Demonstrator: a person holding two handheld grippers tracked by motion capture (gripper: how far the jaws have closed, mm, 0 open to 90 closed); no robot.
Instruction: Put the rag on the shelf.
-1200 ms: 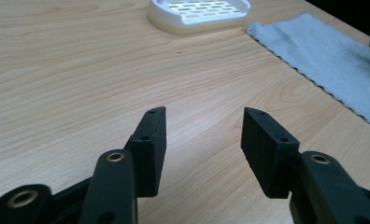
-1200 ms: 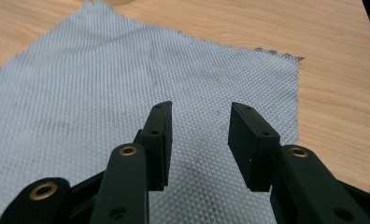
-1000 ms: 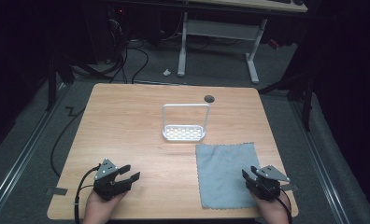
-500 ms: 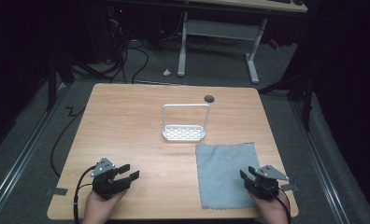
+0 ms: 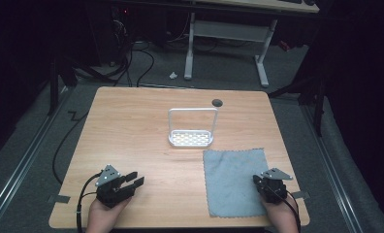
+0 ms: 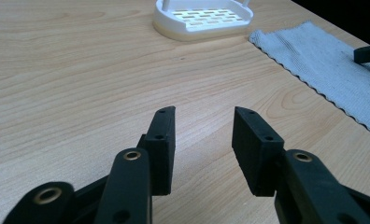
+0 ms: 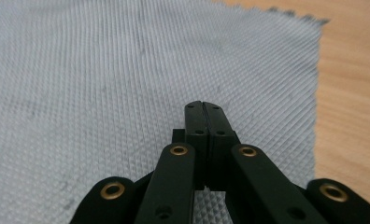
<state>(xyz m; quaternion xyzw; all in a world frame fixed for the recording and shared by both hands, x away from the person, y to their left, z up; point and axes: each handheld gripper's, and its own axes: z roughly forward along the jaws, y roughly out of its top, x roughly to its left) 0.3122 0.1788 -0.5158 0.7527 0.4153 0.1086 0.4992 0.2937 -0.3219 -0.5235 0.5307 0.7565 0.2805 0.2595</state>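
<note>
A grey cloth [image 5: 234, 179] lies flat on the wooden table [image 5: 132, 136] at the front right. My right gripper [image 5: 259, 181] rests over the cloth's right edge, jaws shut with nothing between them; in the right gripper view the right gripper [image 7: 204, 106] hovers low above the cloth's weave [image 7: 103, 84]. My left gripper [image 5: 132, 178] sits at the front left on bare wood, jaws open and empty. In the left gripper view the left gripper [image 6: 204, 112] points toward a white slotted soap dish [image 6: 202, 17] and the cloth [image 6: 332, 65].
The white soap dish with a tall wire handle [image 5: 191, 138] stands mid-table, just behind the cloth. A dark round hole [image 5: 217, 102] sits near the table's far edge. Cables and a desk frame [image 5: 226, 34] lie on the floor beyond.
Both grippers have drifted slightly; the left one shifted a little toward the front edge. Jaw states look unchanged.
</note>
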